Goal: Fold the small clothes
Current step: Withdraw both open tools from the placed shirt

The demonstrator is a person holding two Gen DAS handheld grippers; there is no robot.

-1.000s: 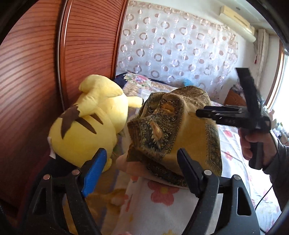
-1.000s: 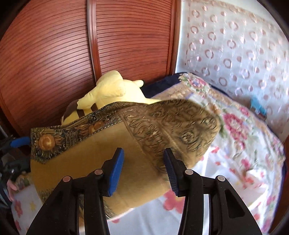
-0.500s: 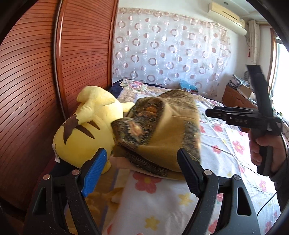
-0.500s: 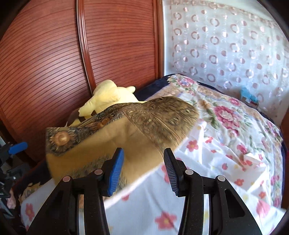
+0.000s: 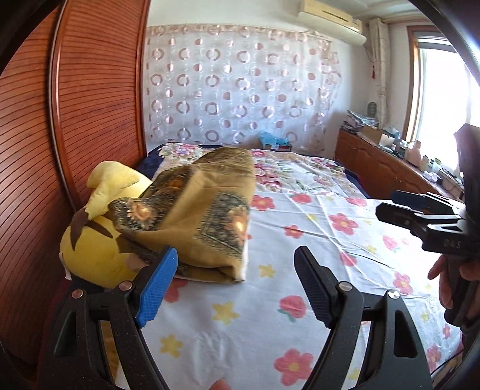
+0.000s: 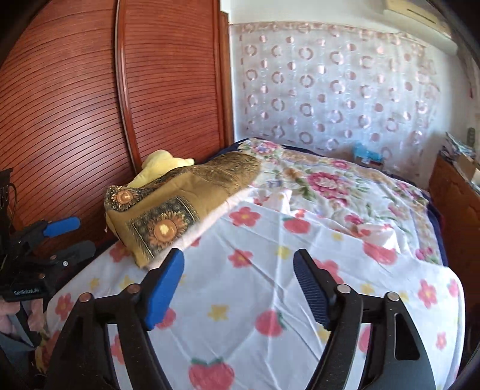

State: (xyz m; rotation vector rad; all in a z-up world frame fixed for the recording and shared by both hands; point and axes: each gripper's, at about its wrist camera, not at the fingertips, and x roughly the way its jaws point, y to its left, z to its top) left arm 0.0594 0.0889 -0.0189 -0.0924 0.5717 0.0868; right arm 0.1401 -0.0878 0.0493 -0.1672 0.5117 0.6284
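The folded cloth [image 5: 198, 222], mustard yellow with dark sunflower borders, is lying on the far left part of the bed, its left edge leaning on a yellow plush toy [image 5: 99, 240] that is sitting against the wooden wardrobe [image 5: 60, 120]. The fold is looking thick and a little lumpy (one corner is showing a sunflower panel facing the near side). In the right wrist view the cloth [image 6: 168, 207] is resting on the white flowered sheet [image 6: 270, 285], with the toy [image 6: 162, 165] peeking out behind it.

The left gripper [image 5: 234, 285] is hovering just near of the cloth, not touching it, with its jaws standing wide apart and nothing between them. The right gripper [image 6: 237, 288] is hanging over bare sheet, well to the right of the cloth, its jaws also spread wide with nothing in them.

Farther out, a curtain with ring patterns [image 5: 240, 87] is covering the far wall, a wooden cabinet [image 5: 384, 168] is standing along the right side under a bright window [image 5: 441, 90], and an air conditioner [image 5: 330, 18] is mounted high above.
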